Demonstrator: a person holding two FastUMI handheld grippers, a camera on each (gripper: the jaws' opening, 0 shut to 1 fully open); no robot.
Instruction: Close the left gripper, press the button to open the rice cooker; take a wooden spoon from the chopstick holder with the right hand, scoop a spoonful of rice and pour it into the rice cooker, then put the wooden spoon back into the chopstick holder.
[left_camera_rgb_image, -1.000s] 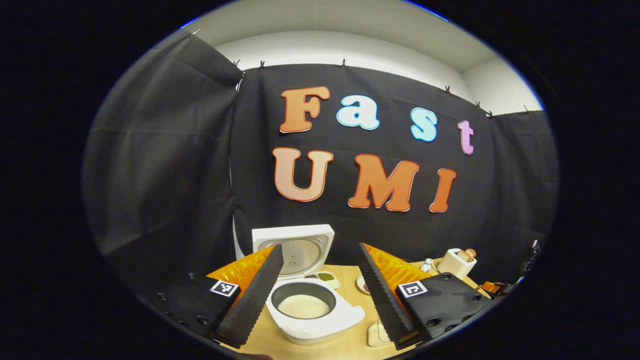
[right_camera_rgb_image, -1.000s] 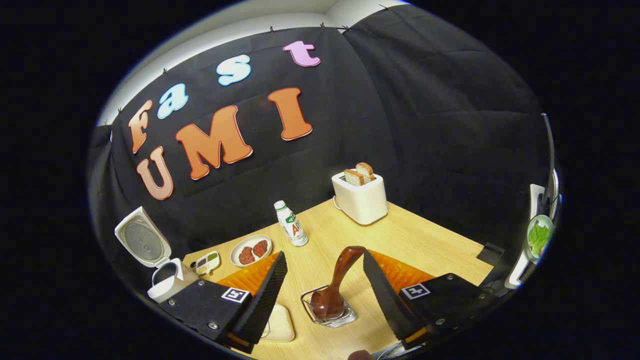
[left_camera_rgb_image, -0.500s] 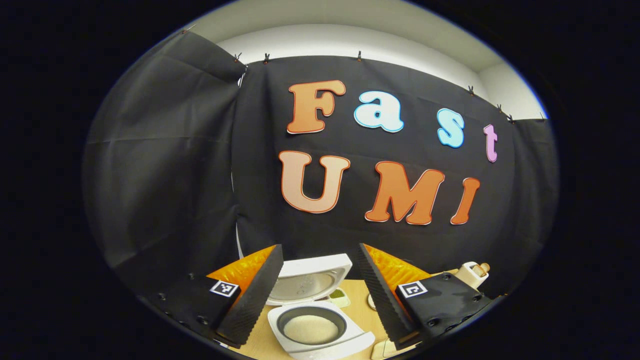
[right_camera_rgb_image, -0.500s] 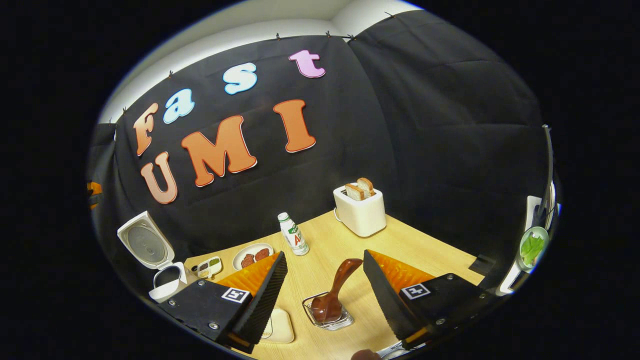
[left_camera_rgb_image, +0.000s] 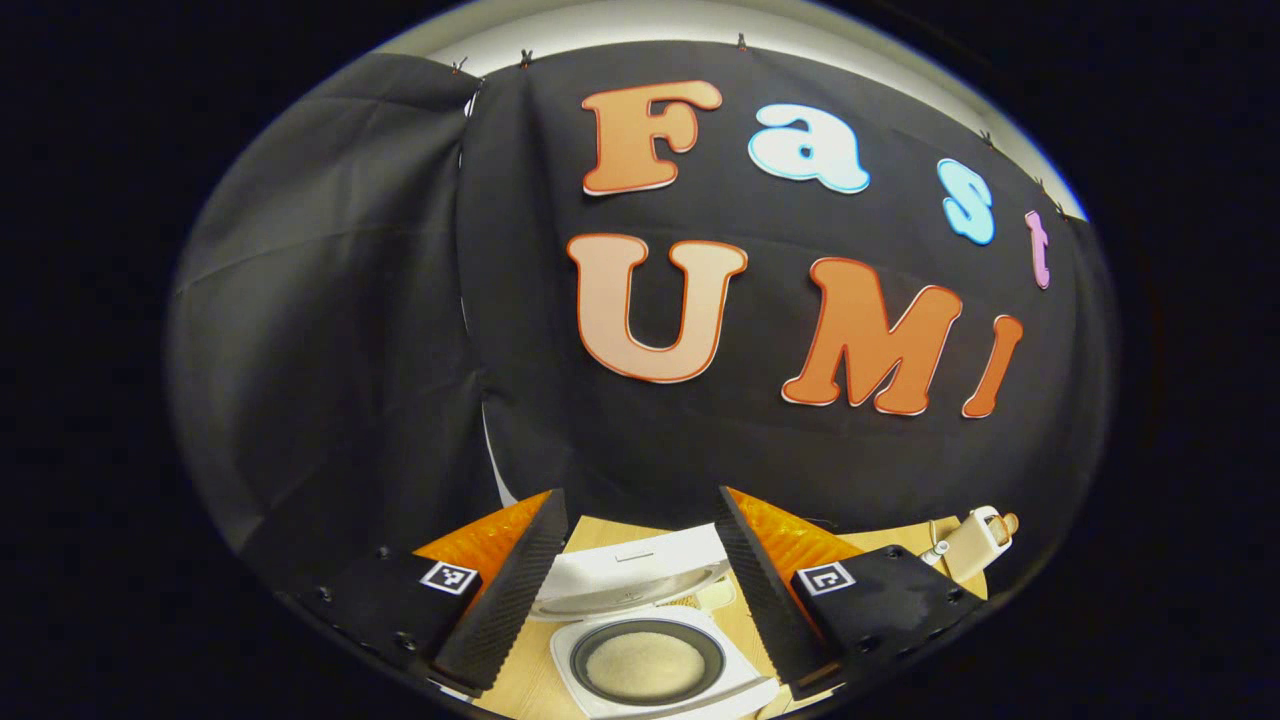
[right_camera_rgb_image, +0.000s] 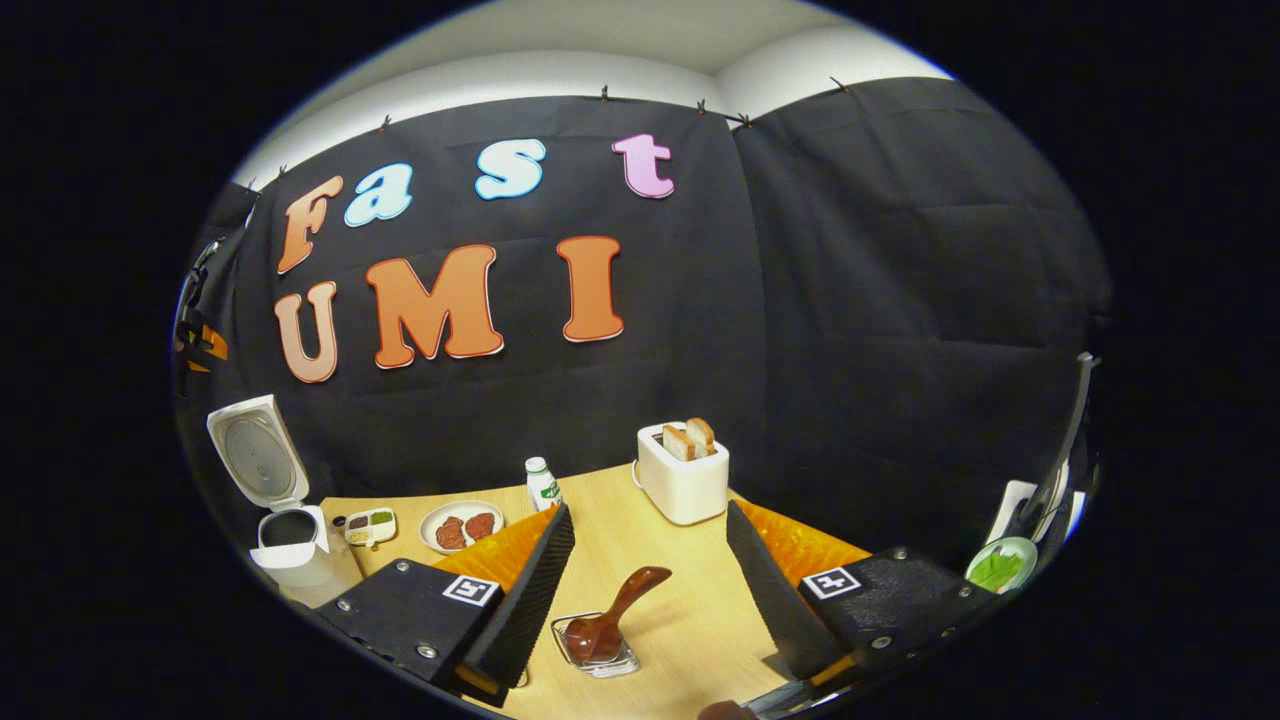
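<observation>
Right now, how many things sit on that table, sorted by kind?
Appliances: 2, the rice cooker and toaster
Dishes: 2, the plate and sauce tray
Bottles: 1
Spoon holders: 1
Wooden spoons: 1
Total: 7

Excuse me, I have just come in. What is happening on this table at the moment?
A person holds two grippers over a wooden table. The rice cooker stands with its lid up and rice inside. The left gripper hangs open above it. The right gripper is open too, holding nothing. The wooden spoon sits in the chopstick holder, so the scooping looks done.
</observation>
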